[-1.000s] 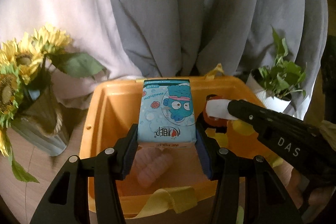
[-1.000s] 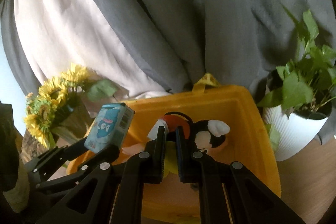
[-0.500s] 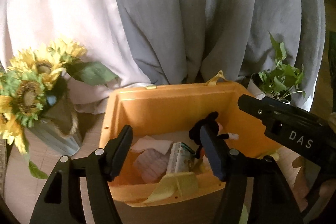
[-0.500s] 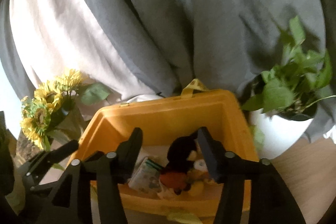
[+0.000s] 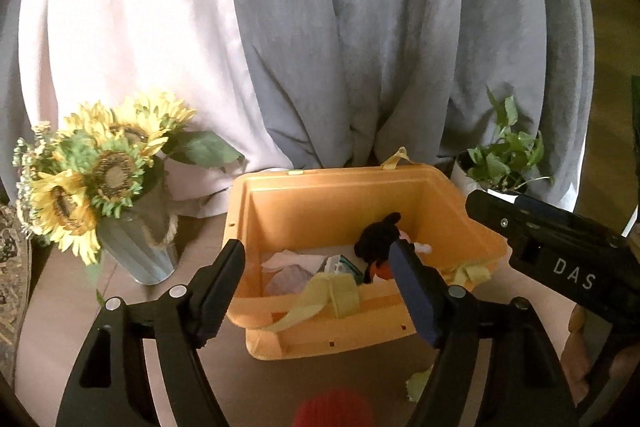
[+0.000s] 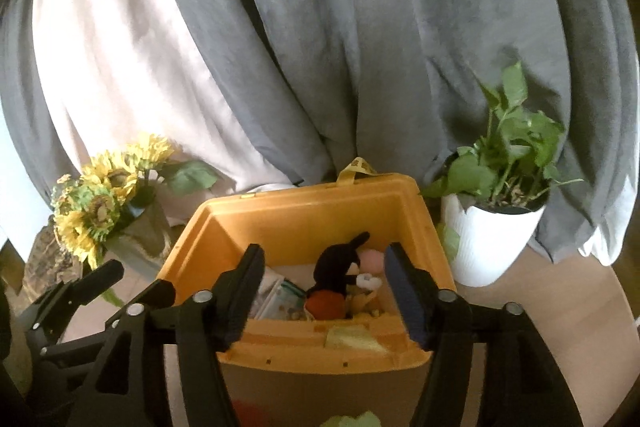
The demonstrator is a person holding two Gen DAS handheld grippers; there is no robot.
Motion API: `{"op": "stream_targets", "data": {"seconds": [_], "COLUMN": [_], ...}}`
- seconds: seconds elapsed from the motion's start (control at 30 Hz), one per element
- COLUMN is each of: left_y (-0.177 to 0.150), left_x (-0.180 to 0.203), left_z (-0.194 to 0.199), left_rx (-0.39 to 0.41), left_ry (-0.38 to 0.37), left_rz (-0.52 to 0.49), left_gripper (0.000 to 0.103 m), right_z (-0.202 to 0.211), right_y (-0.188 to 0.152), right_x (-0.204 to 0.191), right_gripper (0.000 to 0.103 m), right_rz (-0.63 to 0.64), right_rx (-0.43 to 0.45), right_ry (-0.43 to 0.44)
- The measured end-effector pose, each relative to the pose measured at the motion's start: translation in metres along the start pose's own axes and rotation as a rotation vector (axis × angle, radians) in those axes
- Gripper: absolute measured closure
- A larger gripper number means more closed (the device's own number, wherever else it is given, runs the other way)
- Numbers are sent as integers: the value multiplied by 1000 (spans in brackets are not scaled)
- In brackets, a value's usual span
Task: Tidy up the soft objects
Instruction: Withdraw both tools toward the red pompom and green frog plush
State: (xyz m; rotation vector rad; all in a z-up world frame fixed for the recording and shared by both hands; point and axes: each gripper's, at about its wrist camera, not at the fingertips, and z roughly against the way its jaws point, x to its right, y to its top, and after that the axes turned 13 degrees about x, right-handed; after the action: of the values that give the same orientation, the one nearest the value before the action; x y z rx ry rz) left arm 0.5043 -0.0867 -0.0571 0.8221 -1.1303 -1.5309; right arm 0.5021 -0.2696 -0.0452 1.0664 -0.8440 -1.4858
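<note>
Sorting is between items, as I judge it: both my grippers hang wide open and empty on the near side of the bin [image 5: 448, 203]. My left gripper [image 5: 316, 267] has its jaws spread with nothing between them, and my right gripper [image 6: 320, 267] is spread just as wide, also holding nothing.

Inside the bin lies the plush [image 6: 340, 267], black with a red lower part, toward the right of the bin floor. Just left of it is the tissue pack [image 6: 280, 297], on its side. Further left in the left view I see pale crumpled cloth [image 5: 292, 265], though I cannot tell what it is exactly. Yellow straps [image 5: 328, 295] drape over the near rim, and another loops up at the far rim.

Two soft things are not yet in. A red item [image 5: 334, 409] sits on the table near me, below my left jaws, and a green item [image 5: 418, 385] lies to its right, close to the bin's near wall. Both are cut off by the frame edge, so I cannot name them.

My next move, I think, is to draw one gripper back and down onto the red item, close gently since it should squash, then lift it over the near rim without snagging the straps.

Sunflowers [image 5: 92, 179] stand left of the bin, a plant [image 6: 500, 211] right.
</note>
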Motion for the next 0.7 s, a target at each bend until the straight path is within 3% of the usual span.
{"op": "stream_targets", "data": {"seconds": [0.23,0.7], "left_y": [-9,-48], "left_x": [1,6], "left_z": [28,60], "left_rx": [4,-31], "left_ry": [10,-3], "left_rz": [-6,-15], "left_gripper": [24,22], "right_z": [27,55], "right_y": [-8,-45], "right_x": [-5,-7], "right_gripper": [29,29], "right_rz": [-7,-8], "right_rx": [16,-32], "right_ry": [-26,-28]}}
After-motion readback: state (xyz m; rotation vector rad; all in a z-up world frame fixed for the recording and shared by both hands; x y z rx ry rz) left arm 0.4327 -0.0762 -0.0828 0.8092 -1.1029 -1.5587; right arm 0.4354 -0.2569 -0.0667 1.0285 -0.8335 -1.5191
